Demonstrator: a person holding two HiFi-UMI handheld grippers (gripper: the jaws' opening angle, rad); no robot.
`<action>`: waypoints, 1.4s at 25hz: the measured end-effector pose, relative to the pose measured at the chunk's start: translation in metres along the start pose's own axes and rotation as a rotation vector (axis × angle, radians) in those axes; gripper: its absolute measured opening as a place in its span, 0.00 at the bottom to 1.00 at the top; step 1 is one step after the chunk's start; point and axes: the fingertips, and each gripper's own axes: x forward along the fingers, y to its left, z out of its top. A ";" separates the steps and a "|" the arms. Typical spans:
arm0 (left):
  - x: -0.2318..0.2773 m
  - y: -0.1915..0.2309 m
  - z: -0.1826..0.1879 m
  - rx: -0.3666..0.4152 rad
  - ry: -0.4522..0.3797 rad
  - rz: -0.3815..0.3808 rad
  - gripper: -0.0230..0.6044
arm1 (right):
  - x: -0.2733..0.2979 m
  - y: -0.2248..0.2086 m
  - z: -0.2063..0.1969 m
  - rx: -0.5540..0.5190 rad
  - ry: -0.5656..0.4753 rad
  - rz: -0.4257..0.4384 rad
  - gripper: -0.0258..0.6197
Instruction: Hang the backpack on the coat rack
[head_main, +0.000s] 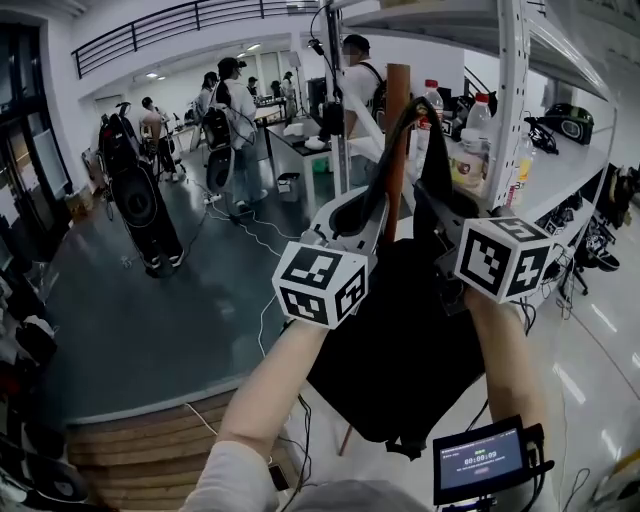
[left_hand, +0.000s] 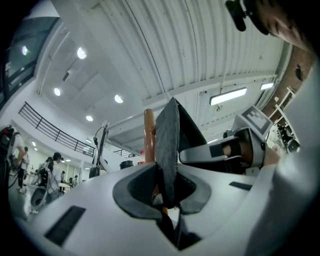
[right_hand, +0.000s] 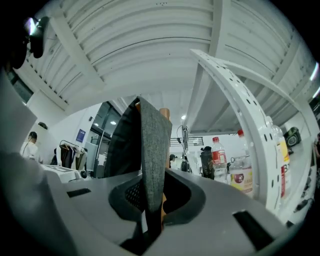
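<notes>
- Your left gripper (left_hand: 167, 195) has its fingers shut tight on a grey strap (left_hand: 167, 140). Your right gripper (right_hand: 150, 200) pinches a second strap (right_hand: 152, 145) the same way.
- The black backpack (head_main: 400, 340) hangs in the air below both grippers. It is just in front of the brown coat rack pole (head_main: 397, 110), near the shelf (head_main: 570, 160) edge.
- Expect a soft, floppy load with some weight; the body will likely sag and swing.
- The woven straps look grippy rather than slick. Holding them high, near the top, should leave a loop for the rack.
</notes>
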 end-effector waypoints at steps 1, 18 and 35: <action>-0.007 -0.004 0.004 0.016 -0.022 0.002 0.11 | -0.005 0.004 0.001 -0.030 -0.017 -0.016 0.10; -0.069 -0.040 -0.011 -0.044 -0.165 -0.084 0.26 | -0.058 0.014 0.024 -0.295 -0.462 -0.145 0.16; -0.102 -0.058 -0.069 0.020 -0.078 -0.071 0.26 | -0.140 0.028 -0.017 0.179 -0.729 0.238 0.15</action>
